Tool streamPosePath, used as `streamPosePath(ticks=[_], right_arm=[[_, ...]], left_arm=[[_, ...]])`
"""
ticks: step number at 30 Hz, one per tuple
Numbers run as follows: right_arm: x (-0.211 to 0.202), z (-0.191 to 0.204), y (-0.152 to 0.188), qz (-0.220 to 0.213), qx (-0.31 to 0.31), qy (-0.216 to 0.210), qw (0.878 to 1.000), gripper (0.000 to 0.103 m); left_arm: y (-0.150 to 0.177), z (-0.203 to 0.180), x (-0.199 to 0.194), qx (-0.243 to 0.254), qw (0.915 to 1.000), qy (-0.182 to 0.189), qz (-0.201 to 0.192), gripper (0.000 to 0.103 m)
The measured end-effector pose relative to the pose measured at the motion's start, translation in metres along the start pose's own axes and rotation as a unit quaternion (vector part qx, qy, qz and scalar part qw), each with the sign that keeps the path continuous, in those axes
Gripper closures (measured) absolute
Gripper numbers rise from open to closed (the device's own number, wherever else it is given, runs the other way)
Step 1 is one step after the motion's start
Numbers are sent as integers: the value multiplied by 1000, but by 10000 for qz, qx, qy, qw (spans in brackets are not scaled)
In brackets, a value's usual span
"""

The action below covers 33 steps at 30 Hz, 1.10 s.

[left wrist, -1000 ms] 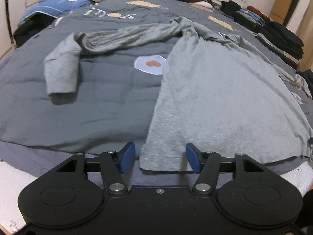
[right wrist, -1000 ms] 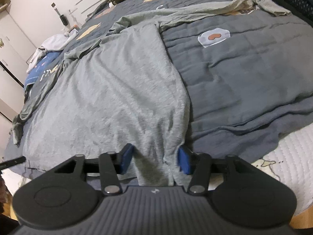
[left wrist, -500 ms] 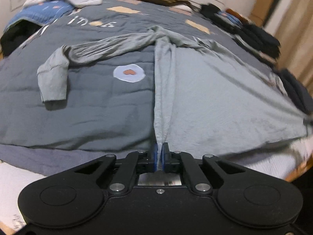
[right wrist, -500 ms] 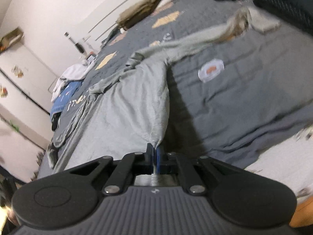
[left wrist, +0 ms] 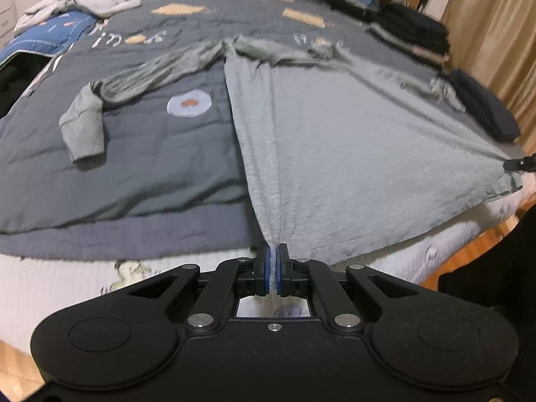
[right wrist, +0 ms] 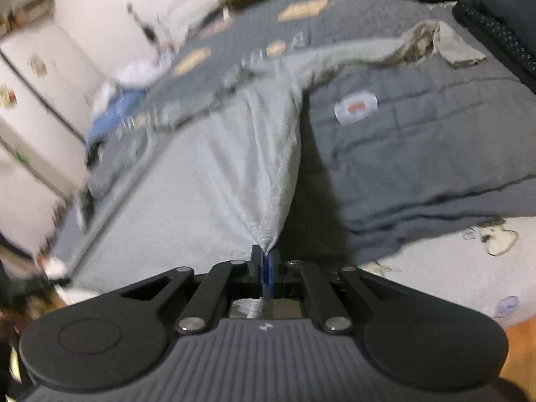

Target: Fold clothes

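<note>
A grey long-sleeved shirt (left wrist: 335,140) lies spread on the bed, hem toward me, both sleeves stretched out sideways. My left gripper (left wrist: 274,254) is shut on the hem's left corner, and the cloth rises from the bed in a taut pleat to the blue pads. In the right wrist view the same shirt (right wrist: 221,167) hangs from my right gripper (right wrist: 266,251), which is shut on the hem's right corner. That right gripper's tip (left wrist: 521,162) shows at the far right edge of the left wrist view, pulling the hem tight between the two.
A dark grey quilt (left wrist: 117,167) with patches covers the bed, over a white sheet (left wrist: 67,278) at the near edge. Folded dark clothes (left wrist: 412,30) line the right side, and a dark bundle (left wrist: 482,107) lies by the right sleeve. Loose clothes (left wrist: 77,0) sit far left.
Both grippers went from open around the hem corners to shut on them. They then lifted and drew back, raising the hem and stretching it taut.
</note>
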State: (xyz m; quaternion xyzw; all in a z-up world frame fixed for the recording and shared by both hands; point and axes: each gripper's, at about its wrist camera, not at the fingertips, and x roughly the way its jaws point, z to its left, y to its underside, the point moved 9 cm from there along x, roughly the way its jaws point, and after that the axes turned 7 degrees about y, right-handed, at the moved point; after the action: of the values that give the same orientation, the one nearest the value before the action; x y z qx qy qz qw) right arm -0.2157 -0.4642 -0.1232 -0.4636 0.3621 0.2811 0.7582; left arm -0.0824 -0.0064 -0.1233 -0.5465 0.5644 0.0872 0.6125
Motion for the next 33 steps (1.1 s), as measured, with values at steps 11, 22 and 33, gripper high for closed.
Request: streamPosePath(ticks=[11,22,33], right_arm=[[-7,4,-40,-744,-366,674,9943,70],[49,97,-104,-1287,-754,-166,9887,57],[91,150,-162,-1484,-1149,-558,9806,57]], left_arm=[[-39,-5,-27,247,9942,-367,-981,57],[-93,-54,13,-21,9869,344,-1578,41],[-133,-58,53,298,9847,96,-1713,41]])
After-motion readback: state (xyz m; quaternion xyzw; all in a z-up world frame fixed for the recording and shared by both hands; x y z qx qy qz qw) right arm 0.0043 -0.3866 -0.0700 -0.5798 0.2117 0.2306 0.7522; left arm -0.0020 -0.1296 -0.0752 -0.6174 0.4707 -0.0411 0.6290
